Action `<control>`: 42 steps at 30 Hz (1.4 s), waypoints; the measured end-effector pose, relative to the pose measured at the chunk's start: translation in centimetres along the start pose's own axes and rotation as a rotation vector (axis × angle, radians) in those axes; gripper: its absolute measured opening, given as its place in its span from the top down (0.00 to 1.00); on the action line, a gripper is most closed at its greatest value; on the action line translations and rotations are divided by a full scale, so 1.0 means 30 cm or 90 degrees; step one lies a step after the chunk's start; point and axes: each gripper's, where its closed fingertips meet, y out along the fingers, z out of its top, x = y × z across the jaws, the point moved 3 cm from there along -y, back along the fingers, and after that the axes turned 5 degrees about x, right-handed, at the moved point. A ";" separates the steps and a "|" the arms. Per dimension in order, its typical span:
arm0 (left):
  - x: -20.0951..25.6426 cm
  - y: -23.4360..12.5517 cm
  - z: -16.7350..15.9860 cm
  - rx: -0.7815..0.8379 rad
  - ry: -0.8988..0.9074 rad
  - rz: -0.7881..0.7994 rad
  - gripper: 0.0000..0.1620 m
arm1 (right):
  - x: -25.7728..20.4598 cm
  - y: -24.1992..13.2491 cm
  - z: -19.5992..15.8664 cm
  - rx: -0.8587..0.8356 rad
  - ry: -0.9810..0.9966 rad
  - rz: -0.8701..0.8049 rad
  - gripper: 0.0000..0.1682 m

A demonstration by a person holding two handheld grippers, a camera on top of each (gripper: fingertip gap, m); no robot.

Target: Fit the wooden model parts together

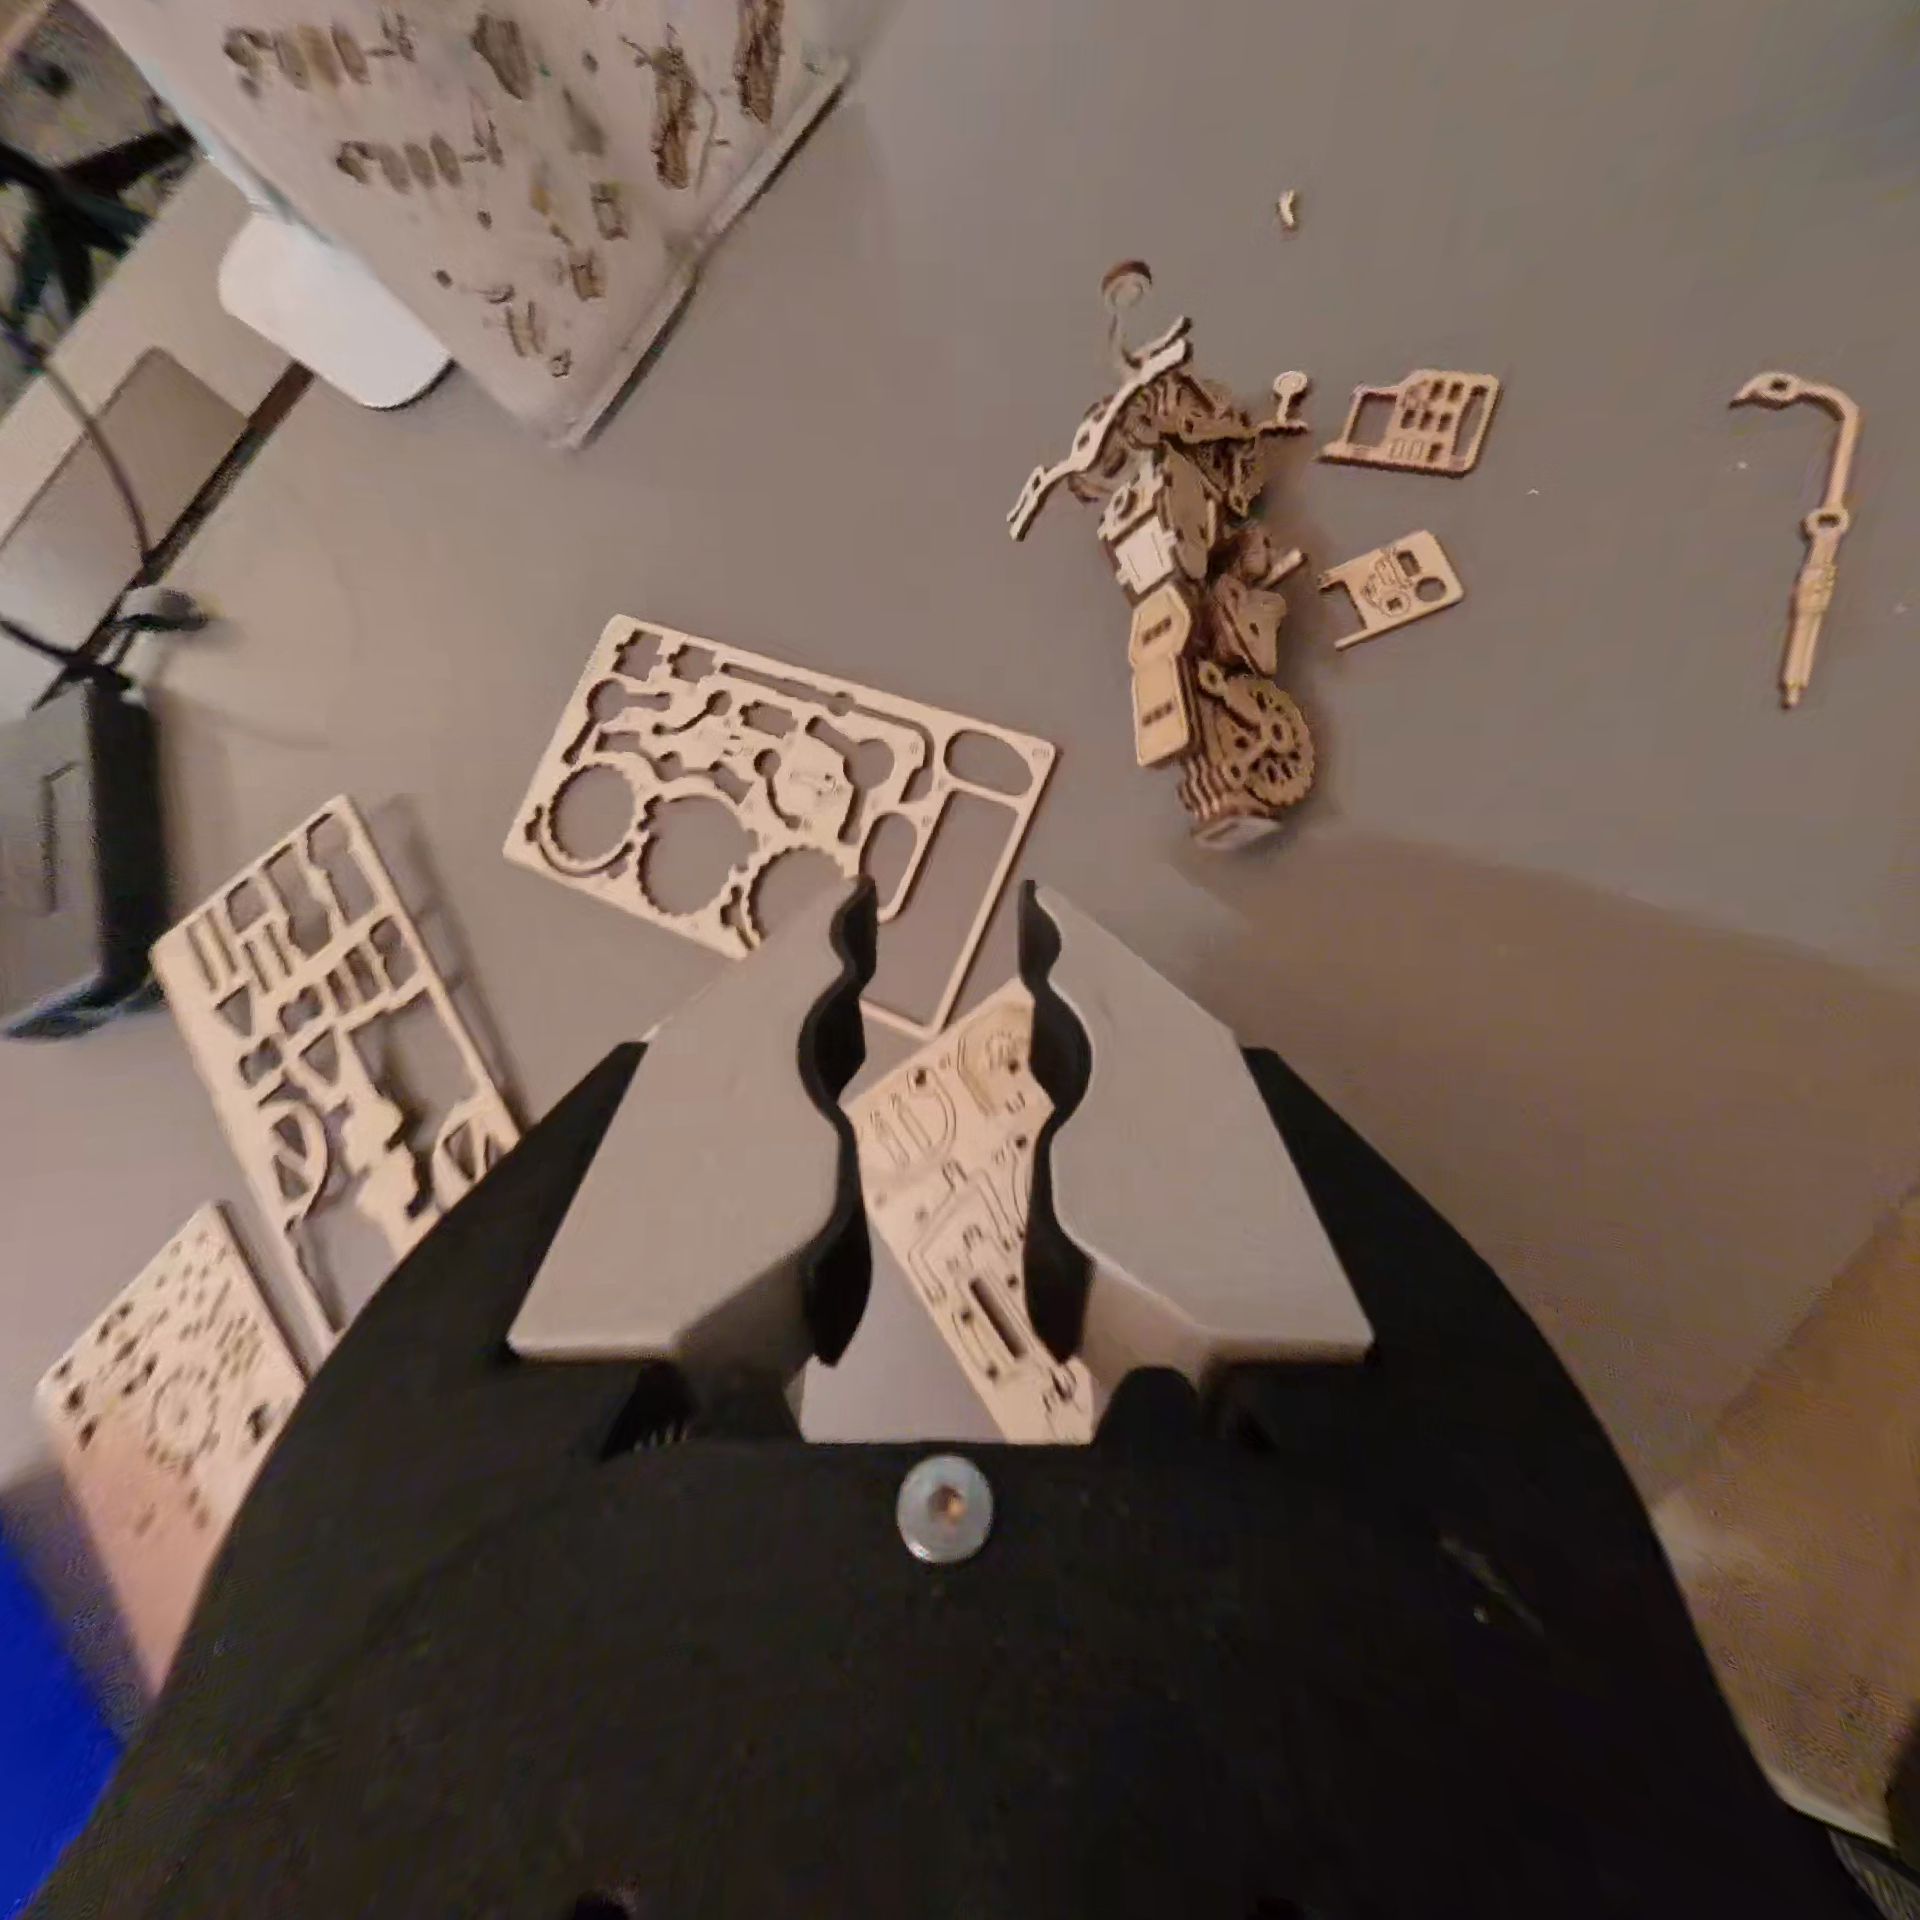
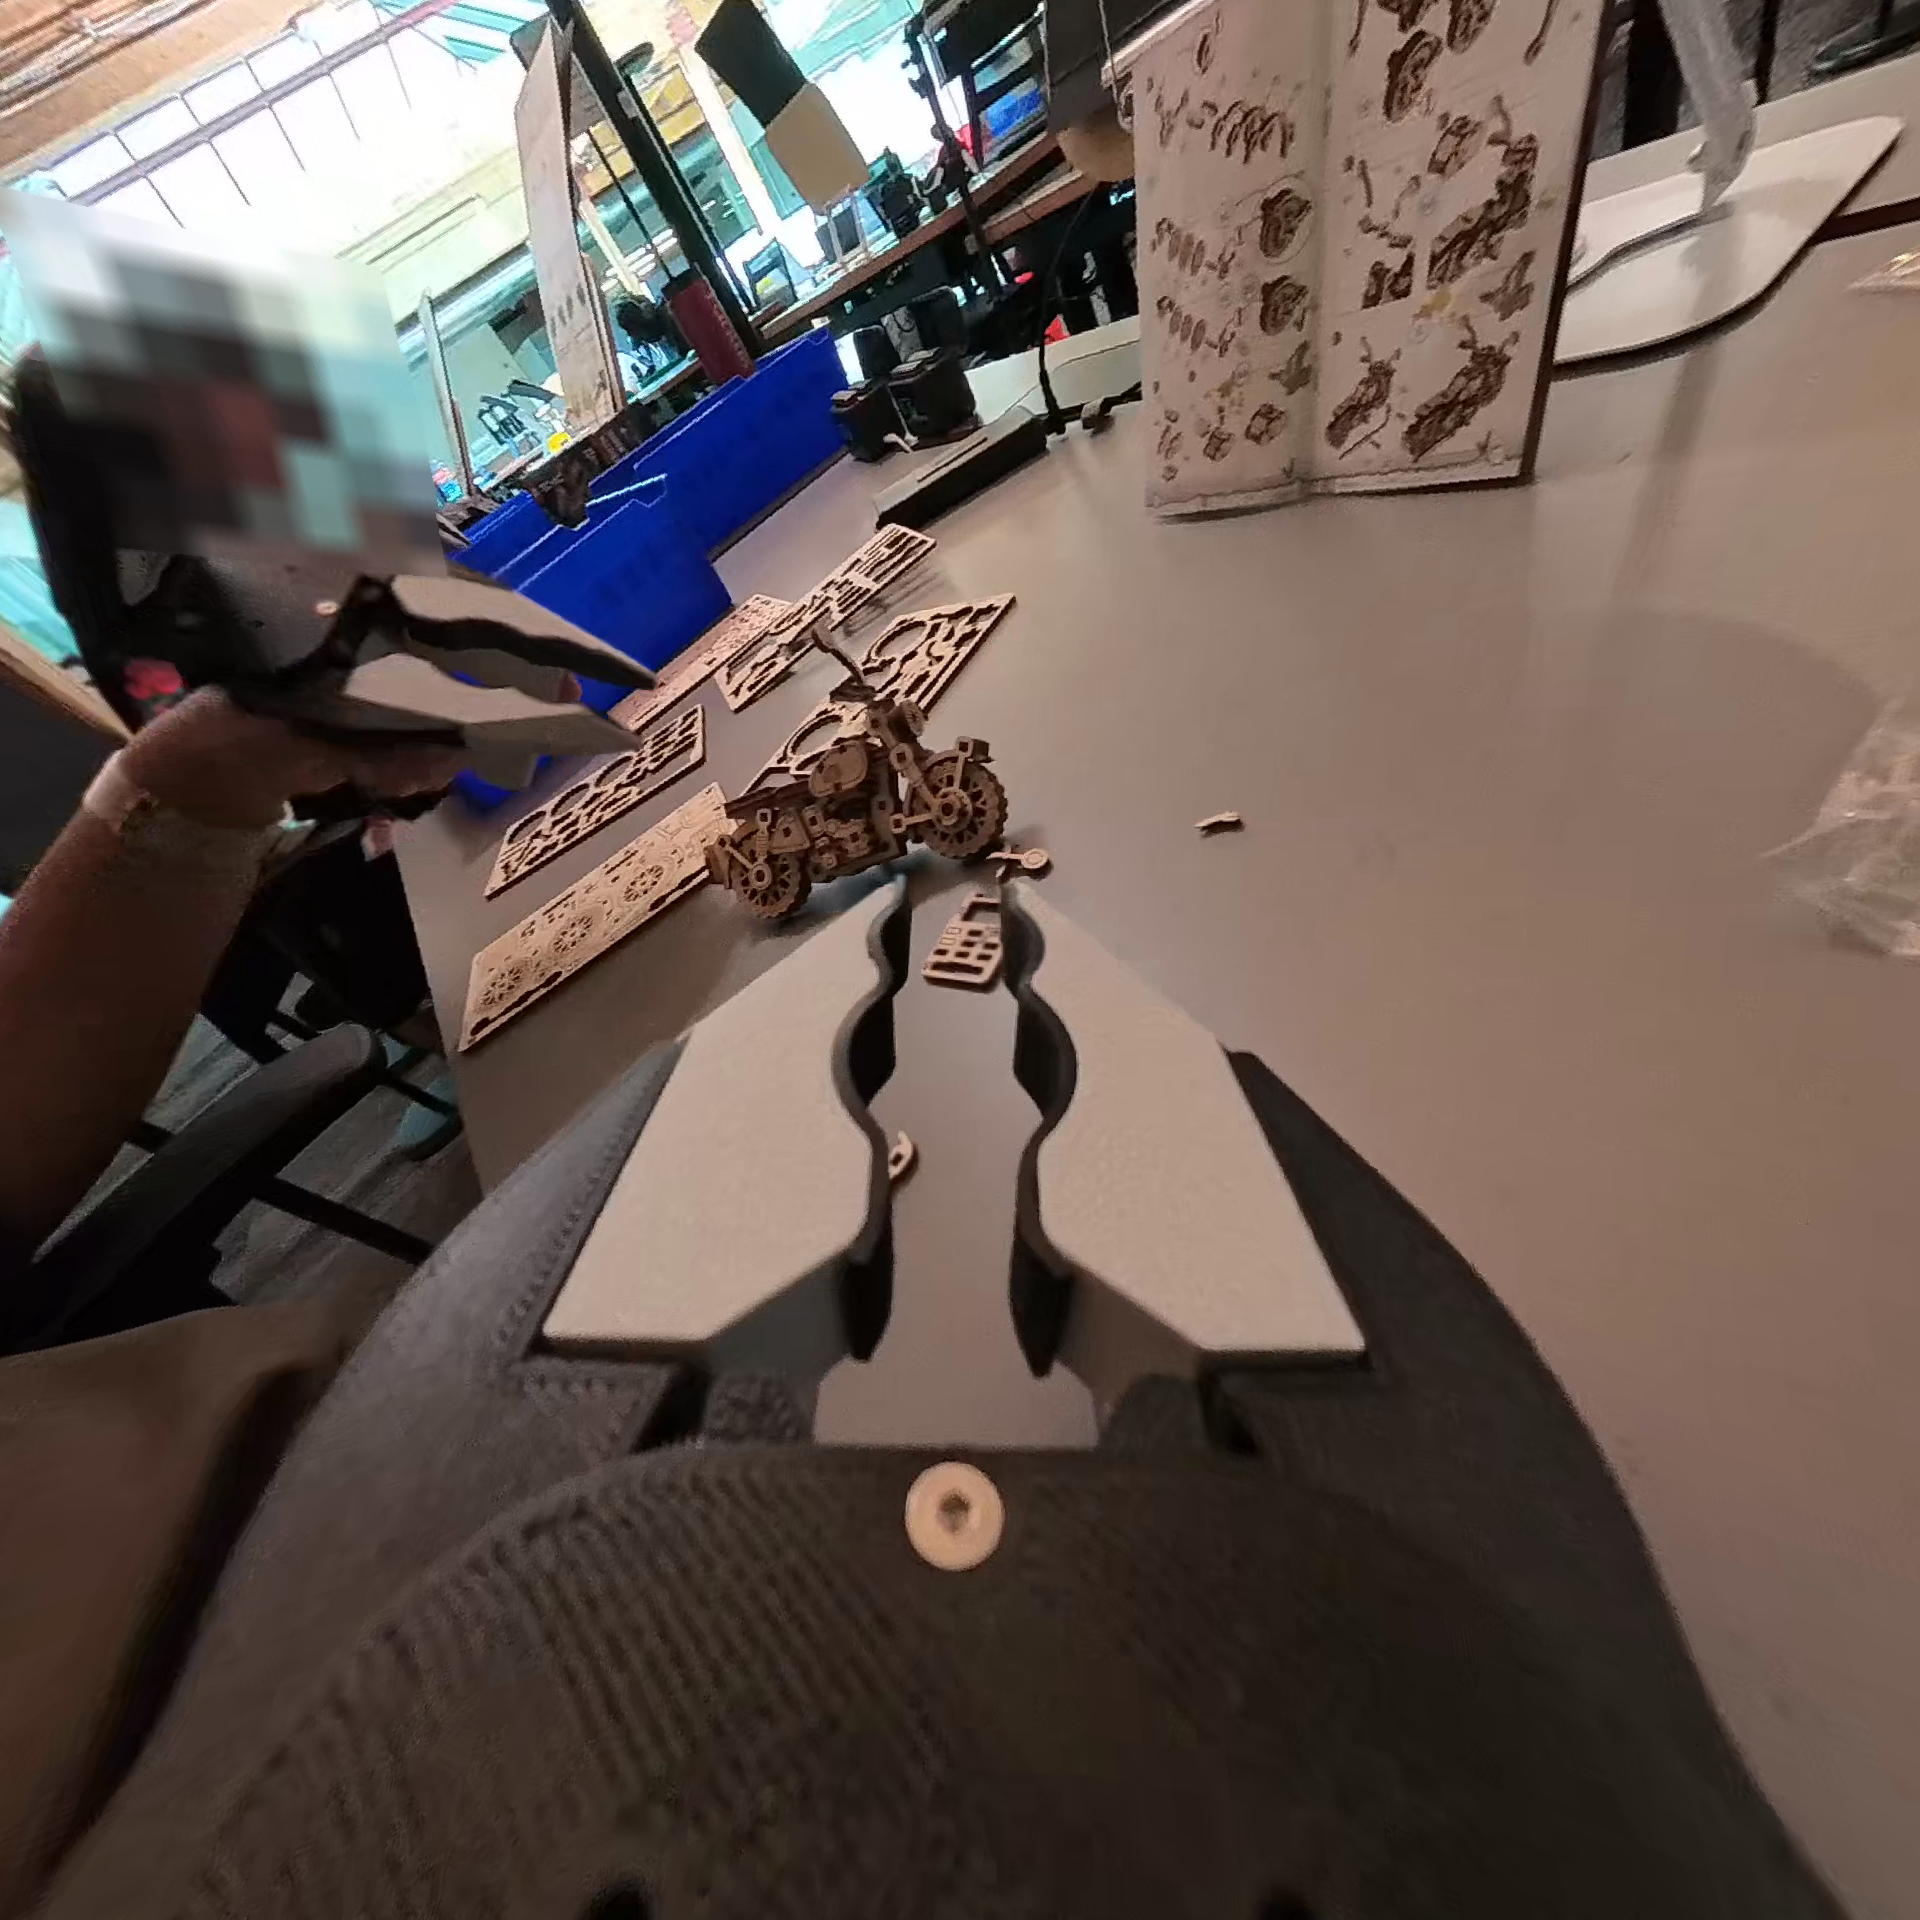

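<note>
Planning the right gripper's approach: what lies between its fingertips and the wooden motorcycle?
In the right wrist view, a small cut-out wooden panel lies between the right gripper and the motorcycle.

Left cam: high, staring down my fingers at the table (image 1: 1351, 156) | right cam: low, skimming across | shared: wooden motorcycle (image 1: 1195, 582) (image 2: 862, 821), punched sheets (image 1: 779, 779) (image 2: 603, 790).

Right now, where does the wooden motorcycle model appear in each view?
Left wrist view: the wooden motorcycle model is upper right of centre, seen from above.
Right wrist view: it stands upright at centre, just beyond the right tool.
Shared landmark: the small gridded wooden piece beside the model.
</note>
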 end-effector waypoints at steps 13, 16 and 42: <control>-0.011 0.228 -0.101 -0.224 -0.065 -0.155 0.76 | -0.008 -0.012 -0.005 0.003 0.019 0.019 0.91; -0.010 0.241 -0.088 -0.182 -0.068 -0.164 0.83 | -0.008 -0.018 -0.003 0.006 0.019 0.016 0.91; -0.072 -0.148 0.222 0.197 -0.116 -0.270 0.83 | -0.402 0.526 0.166 -0.103 -0.945 0.064 0.77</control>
